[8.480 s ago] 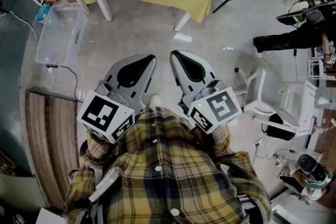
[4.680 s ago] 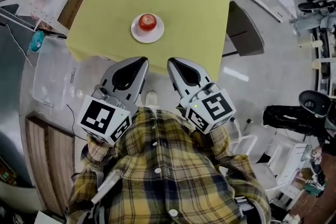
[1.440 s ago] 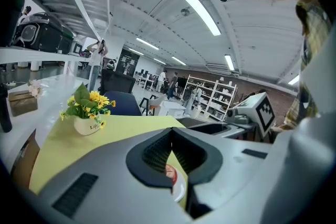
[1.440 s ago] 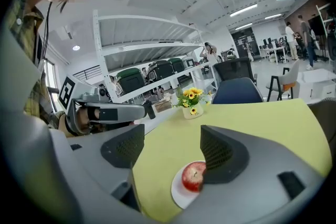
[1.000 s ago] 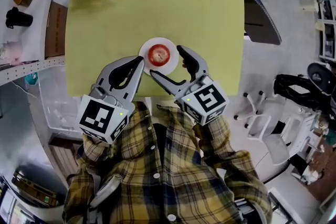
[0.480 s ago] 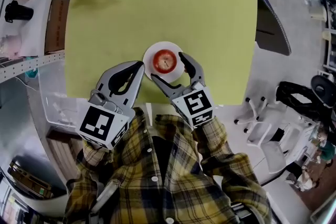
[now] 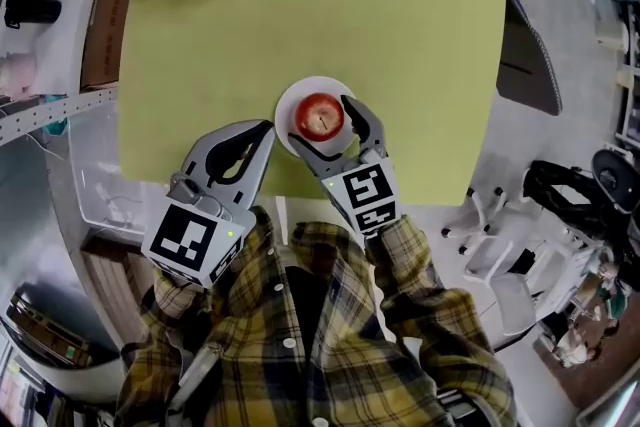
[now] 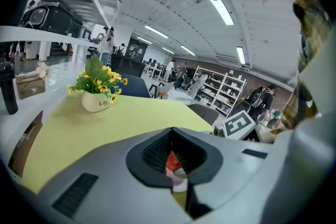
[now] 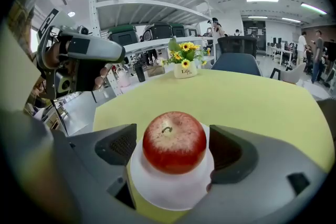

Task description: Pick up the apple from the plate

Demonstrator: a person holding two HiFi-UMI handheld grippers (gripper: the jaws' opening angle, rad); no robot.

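Straddling the apple point(image 7: 320, 116), the wide-open right gripper point(image 7: 320, 125) hides the plate's point(image 7: 284, 105) near rim; left gripper point(image 7: 265, 127) closed.

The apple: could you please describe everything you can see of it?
The apple is red, pale-speckled on top, with a short curved stem. It sits whole and upright at the middle of the white plate on the yellow-green table, between the right gripper's open jaws, which do not visibly touch it.

My right gripper point(image 9: 176, 150): jaws apart, flanking red apple point(image 9: 174, 140) on white plate point(image 9: 169, 191), yellow-green table point(image 9: 252, 105); apple untouched.
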